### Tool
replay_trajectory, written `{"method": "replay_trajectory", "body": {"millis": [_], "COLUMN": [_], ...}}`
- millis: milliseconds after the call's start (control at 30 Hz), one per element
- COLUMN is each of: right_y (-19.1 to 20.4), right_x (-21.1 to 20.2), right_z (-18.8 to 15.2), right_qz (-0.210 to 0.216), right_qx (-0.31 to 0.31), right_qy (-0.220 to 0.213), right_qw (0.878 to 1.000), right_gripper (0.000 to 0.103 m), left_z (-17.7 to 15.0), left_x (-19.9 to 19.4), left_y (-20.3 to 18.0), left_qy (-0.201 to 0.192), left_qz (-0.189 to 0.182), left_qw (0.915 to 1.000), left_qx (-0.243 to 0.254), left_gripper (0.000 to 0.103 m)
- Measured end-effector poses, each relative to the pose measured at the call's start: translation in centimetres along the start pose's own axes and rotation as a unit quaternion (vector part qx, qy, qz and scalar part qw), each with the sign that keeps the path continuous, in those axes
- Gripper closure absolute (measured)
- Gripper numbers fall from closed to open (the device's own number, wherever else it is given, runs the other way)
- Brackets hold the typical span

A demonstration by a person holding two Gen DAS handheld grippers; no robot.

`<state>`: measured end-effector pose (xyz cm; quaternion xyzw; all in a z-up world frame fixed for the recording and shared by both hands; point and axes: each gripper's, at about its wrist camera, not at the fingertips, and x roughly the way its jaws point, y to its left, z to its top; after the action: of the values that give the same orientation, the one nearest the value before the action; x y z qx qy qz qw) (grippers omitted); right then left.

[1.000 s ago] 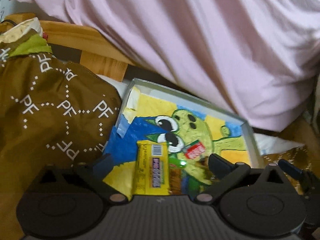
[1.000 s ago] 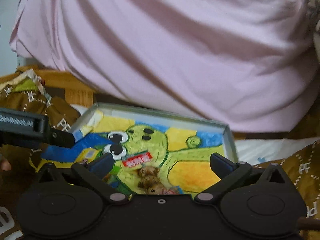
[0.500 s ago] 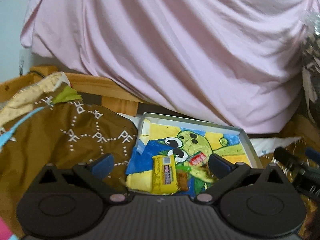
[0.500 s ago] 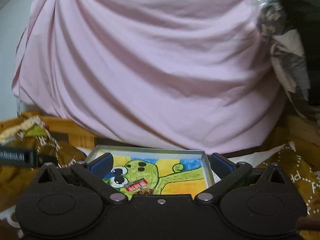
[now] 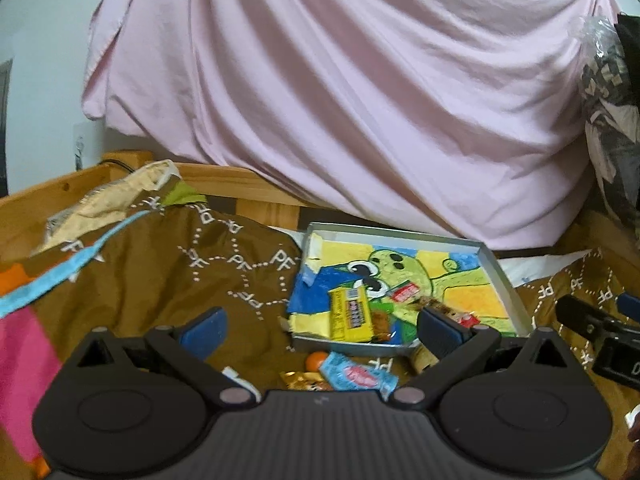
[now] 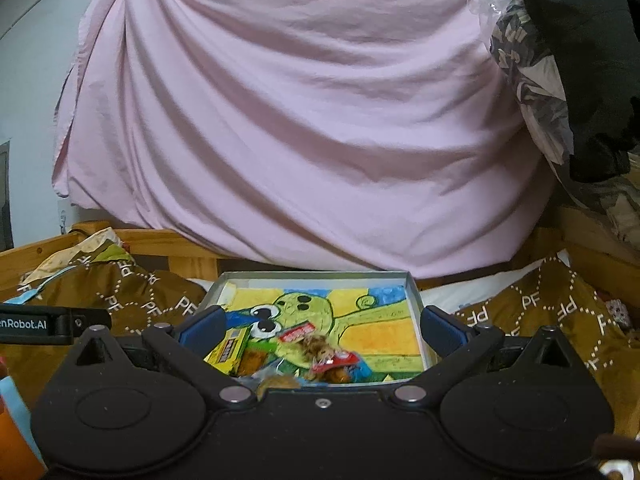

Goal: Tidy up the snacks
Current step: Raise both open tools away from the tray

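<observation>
Both wrist cameras sit low, looking forward along their own spread fingers over a brown blanket [image 5: 168, 276] toward a hanging pink sheet [image 6: 304, 120]. The left view looks from the left, the right view more squarely and nearer. Both share the painted tray [image 5: 498, 268] [image 6: 414, 292] and the sheet.

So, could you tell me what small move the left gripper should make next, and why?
Probably lower the open left gripper onto the light blue snack packet. It lies on the brown cloth just outside the tray, while the yellow bar is already inside.
</observation>
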<state>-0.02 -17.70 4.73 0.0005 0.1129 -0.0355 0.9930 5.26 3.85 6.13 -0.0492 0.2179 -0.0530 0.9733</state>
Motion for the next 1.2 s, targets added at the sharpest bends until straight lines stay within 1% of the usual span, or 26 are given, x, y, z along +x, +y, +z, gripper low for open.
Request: {"method": "replay_trajectory", "body": {"millis": [133, 267, 367, 433, 533, 667, 733, 800, 867, 967, 1033, 1067, 1133, 1200], "right_y": [0.5, 1.2, 1.6, 1.8, 2.0, 2.4, 2.4, 2.2, 2.1, 2.0, 2.0, 2.0, 2.1, 2.4], "right_x": [-1.1, -1.7, -2.1, -2.0, -1.9, -1.7, -1.6, -1.5, -1.3, -0.9, -0.4, -0.1, 0.4, 0.8], "right_z": [-0.6, -1.2, -1.5, -1.6, -1.9, -2.3, -2.4, -2.6, -2.7, -2.9, -3.2, -3.3, -3.7, -4.1], "right_qz": [0.007, 0.015, 0.021, 0.026, 0.036, 0.028, 0.026, 0.025, 0.024, 0.020, 0.018, 0.017, 0.018, 0.022], "right_qx": [0.007, 0.005, 0.001, 0.003, 0.006, -0.008, -0.007, -0.005, -0.003, 0.000, 0.000, 0.000, -0.003, -0.010], "right_qy": [0.008, 0.022, 0.031, 0.045, 0.065, 0.075, 0.080, 0.085, 0.092, 0.104, 0.120, 0.128, 0.144, 0.157], "right_qw": [1.000, 1.000, 0.999, 0.999, 0.997, 0.997, 0.996, 0.996, 0.995, 0.994, 0.993, 0.992, 0.989, 0.987], "right_gripper": [0.001, 0.001, 0.001, 0.001, 0.001, 0.001, 0.001, 0.001, 0.001, 0.001, 0.001, 0.001, 0.001, 0.001], "left_z": [-0.2, -0.5, -1.1, -1.4, -2.0, -2.4, -2.5, -2.6, -2.6, -2.9, -3.1, -3.2, -3.3, -3.3], "left_x": [-1.1, -2.0, -2.4, -2.4, -2.5, -2.2, -1.9, -1.4, -0.7, 0.3, 0.6, 0.8, 1.2, 1.7], "left_y": [0.2, 0.2, 0.5, 0.7, 0.9, 0.6, 0.4, 0.3, 0.2, -0.2, -0.3, -0.3, -0.1, 0.1], "left_qy": [0.003, 0.014, 0.036, 0.050, 0.056, 0.061, 0.065, 0.076, 0.097, 0.116, 0.122, 0.125, 0.137, 0.145], "left_qz": [0.002, 0.018, 0.022, 0.021, 0.023, 0.041, 0.044, 0.036, 0.026, 0.019, 0.004, -0.003, -0.019, -0.025], "left_qw": [1.0000, 0.9996, 0.9988, 0.9982, 0.9981, 0.9972, 0.9967, 0.9962, 0.9942, 0.9895, 0.9868, 0.9866, 0.9865, 0.9862], "left_qx": [0.002, 0.019, 0.026, 0.024, 0.014, 0.015, 0.021, 0.024, 0.038, 0.085, 0.106, 0.105, 0.086, 0.076], "left_gripper": [0.000, 0.000, 0.000, 0.000, 0.000, 0.000, 0.000, 0.000, 0.000, 0.000, 0.000, 0.000, 0.000, 0.000]}}
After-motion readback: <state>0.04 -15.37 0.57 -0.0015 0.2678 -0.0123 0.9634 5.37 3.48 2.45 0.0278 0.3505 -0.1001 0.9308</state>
